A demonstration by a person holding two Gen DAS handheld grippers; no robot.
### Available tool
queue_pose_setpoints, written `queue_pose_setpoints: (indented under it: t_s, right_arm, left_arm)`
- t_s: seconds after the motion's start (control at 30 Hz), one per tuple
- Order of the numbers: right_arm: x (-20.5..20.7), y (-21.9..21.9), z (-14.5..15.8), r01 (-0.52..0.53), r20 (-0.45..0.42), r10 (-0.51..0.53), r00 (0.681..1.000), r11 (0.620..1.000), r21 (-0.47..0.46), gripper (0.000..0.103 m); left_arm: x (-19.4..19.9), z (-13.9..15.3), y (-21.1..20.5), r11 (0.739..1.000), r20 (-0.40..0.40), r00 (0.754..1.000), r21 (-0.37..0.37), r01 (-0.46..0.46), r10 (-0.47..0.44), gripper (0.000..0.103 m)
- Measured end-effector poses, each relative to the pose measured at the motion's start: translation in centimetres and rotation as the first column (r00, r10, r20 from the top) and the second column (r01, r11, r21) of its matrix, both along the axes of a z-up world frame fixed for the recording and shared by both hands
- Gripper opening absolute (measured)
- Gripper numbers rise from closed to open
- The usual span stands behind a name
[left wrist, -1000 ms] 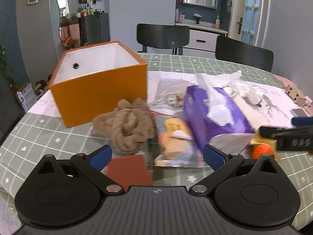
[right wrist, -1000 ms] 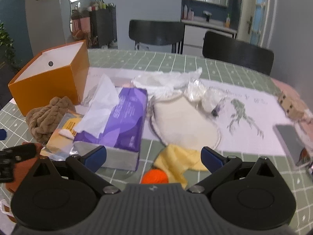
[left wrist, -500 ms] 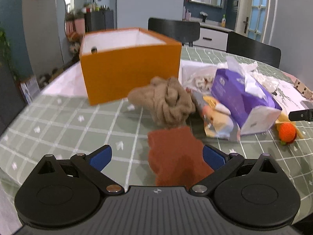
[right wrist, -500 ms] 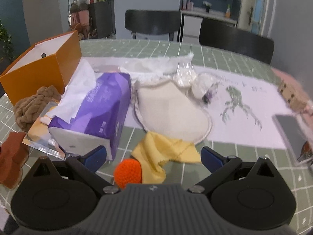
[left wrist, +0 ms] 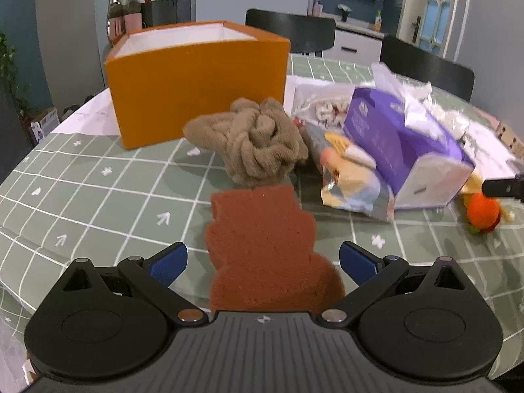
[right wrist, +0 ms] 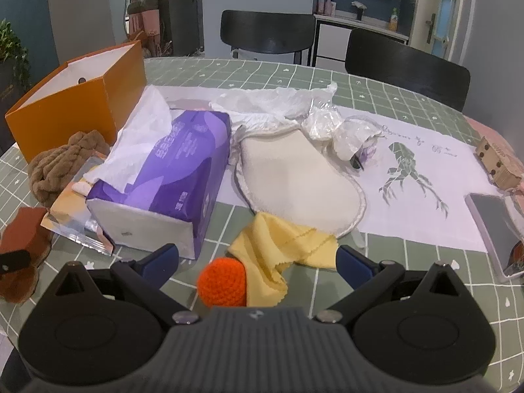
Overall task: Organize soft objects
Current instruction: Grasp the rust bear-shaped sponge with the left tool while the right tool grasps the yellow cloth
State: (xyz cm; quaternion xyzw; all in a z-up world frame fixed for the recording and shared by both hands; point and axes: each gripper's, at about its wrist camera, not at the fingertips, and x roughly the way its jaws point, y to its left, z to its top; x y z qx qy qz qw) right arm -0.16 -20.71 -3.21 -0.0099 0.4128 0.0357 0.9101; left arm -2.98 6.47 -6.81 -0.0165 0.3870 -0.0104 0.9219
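A rust-brown sponge (left wrist: 265, 242) lies on the green checked tablecloth between the open fingers of my left gripper (left wrist: 263, 260); it also shows in the right wrist view (right wrist: 23, 232). Beyond it lie a tan knotted towel (left wrist: 255, 140) and an open orange box (left wrist: 196, 78). My right gripper (right wrist: 257, 260) is open, with an orange crocheted ball (right wrist: 222, 281) and a yellow cloth (right wrist: 278, 245) between its fingers. A cream mitt (right wrist: 294, 177) lies behind the cloth.
A purple tissue pack (right wrist: 170, 170) and a snack bag (left wrist: 353, 180) lie mid-table. Crumpled clear plastic (right wrist: 337, 127), a printed paper sheet (right wrist: 425, 170), a phone (right wrist: 491, 226) and a small cardboard piece (right wrist: 497, 160) are to the right. Black chairs (right wrist: 406, 68) stand behind the table.
My left gripper has pulled back and swung left, so the sponge now lies between its fingers. My right gripper has drawn closer to the orange ball.
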Motion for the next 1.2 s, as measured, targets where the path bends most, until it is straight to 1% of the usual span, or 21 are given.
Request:
queue_pose_setpoints:
  t_s: [0.07, 0.13, 0.17, 0.23, 0.33, 0.4, 0.43, 0.47, 0.5, 0.53, 0.63, 0.73, 0.77, 0.83, 0.87, 0.93, 1.03, 1.07, 1.1, 1.2]
  right_arm:
    - [0.0, 0.2, -0.2, -0.017, -0.011, 0.017, 1.0, 1.0, 0.012, 0.099]
    - [0.1, 0.4, -0.5, -0.038, -0.026, 0.039, 0.999, 0.999, 0.035, 0.09]
    - [0.1, 0.5, -0.7, -0.045, -0.034, 0.046, 0.998, 0.998, 0.04, 0.088]
    - [0.2, 0.7, -1.2, -0.051, -0.047, 0.053, 0.997, 0.998, 0.036, 0.081]
    - [0.4, 0.5, -1.5, -0.034, -0.051, 0.036, 0.998, 0.999, 0.032, 0.08]
    - [0.5, -0.3, -1.4, -0.003, -0.047, 0.007, 0.999, 0.997, 0.081, 0.08]
    - [0.7, -0.9, -1.1, 0.026, -0.041, -0.022, 0.999, 0.992, 0.122, 0.08]
    - [0.8, -1.4, -1.0, 0.052, -0.033, -0.047, 0.998, 0.988, 0.149, 0.08]
    - [1.0, -1.9, -0.9, 0.075, -0.027, -0.071, 0.997, 0.984, 0.165, 0.08]
    - [1.3, -2.2, -0.9, 0.097, -0.025, -0.094, 0.995, 0.98, 0.172, 0.08]
    - [2.4, -3.0, -1.8, 0.138, -0.07, -0.128, 0.989, 0.976, 0.166, 0.08]
    - [2.9, -3.1, -2.9, 0.152, -0.115, -0.134, 0.984, 0.973, 0.175, 0.074]
    - [3.1, -3.1, -3.3, 0.155, -0.122, -0.134, 0.983, 0.972, 0.178, 0.067]
    - [3.3, -2.8, -3.6, 0.142, -0.124, -0.123, 0.985, 0.976, 0.162, 0.044]
    - [3.4, -2.7, -3.7, 0.133, -0.123, -0.116, 0.986, 0.98, 0.148, 0.038]
    - [3.3, -2.7, -3.5, 0.126, -0.112, -0.111, 0.988, 0.982, 0.14, 0.019]
    - [2.9, -3.1, -2.6, 0.122, -0.075, -0.113, 0.991, 0.984, 0.129, 0.01]
    - [2.7, -3.3, -2.0, 0.117, -0.053, -0.111, 0.992, 0.985, 0.126, 0.004]
    - [2.5, -3.4, -1.5, 0.113, -0.034, -0.109, 0.993, 0.986, 0.123, 0.001]
    - [1.9, -4.3, 0.0, 0.118, 0.011, -0.121, 0.993, 0.986, 0.121, 0.0]
  left_arm:
    - [0.1, -0.6, -0.1, 1.0, -0.012, 1.0, 0.02, -0.001, 0.001, 0.103]
    - [0.3, -1.2, 0.2, 1.0, -0.035, 0.999, 0.016, 0.003, -0.003, 0.103]
    - [0.4, -1.4, 0.4, 1.0, -0.043, 0.999, 0.003, 0.007, -0.007, 0.103]
    - [0.3, -1.5, 0.4, 1.0, -0.028, 0.999, 0.008, 0.018, -0.018, 0.103]
    - [0.0, -1.4, 0.4, 0.999, -0.021, 0.999, 0.008, 0.036, -0.036, 0.103]
    - [-0.1, -1.4, 0.5, 0.999, -0.012, 0.999, 0.006, 0.048, -0.048, 0.103]
    - [-0.3, -1.3, 0.6, 0.998, -0.007, 0.998, 0.006, 0.055, -0.055, 0.103]
    - [-0.3, -1.3, 0.6, 0.998, -0.003, 0.998, 0.006, 0.062, -0.062, 0.101]
    - [-0.4, -1.2, 0.7, 0.997, 0.001, 0.997, 0.003, 0.071, -0.071, 0.093]
    - [-0.4, -1.1, 0.7, 0.997, 0.002, 0.997, 0.007, 0.071, -0.071, 0.092]
    - [-0.3, -0.9, 1.0, 0.997, 0.0, 0.997, -0.014, 0.082, -0.082, 0.089]
    - [-0.5, -0.8, 1.6, 0.995, 0.013, 0.996, -0.043, 0.089, -0.089, 0.087]
    - [-0.6, -0.8, 1.7, 0.995, 0.02, 0.996, -0.05, 0.089, -0.089, 0.087]
    - [-0.8, -0.6, 2.0, 0.995, 0.036, 0.996, -0.054, 0.089, -0.087, 0.087]
    - [-1.0, -0.5, 2.1, 0.994, 0.045, 0.995, -0.057, 0.089, -0.087, 0.087]
    - [-1.1, -0.2, 2.5, 0.994, 0.056, 0.995, -0.065, 0.085, -0.082, 0.086]
    - [-1.2, 0.7, 3.0, 0.994, 0.066, 0.994, -0.069, 0.087, -0.082, 0.086]
    - [-1.3, 1.3, 3.2, 0.994, 0.07, 0.994, -0.07, 0.088, -0.083, 0.086]
    - [-1.3, 1.7, 3.5, 0.993, 0.077, 0.994, -0.071, 0.089, -0.083, 0.086]
    - [-1.6, 4.0, 4.8, 0.994, 0.115, 0.99, -0.073, 0.084, -0.075, 0.086]
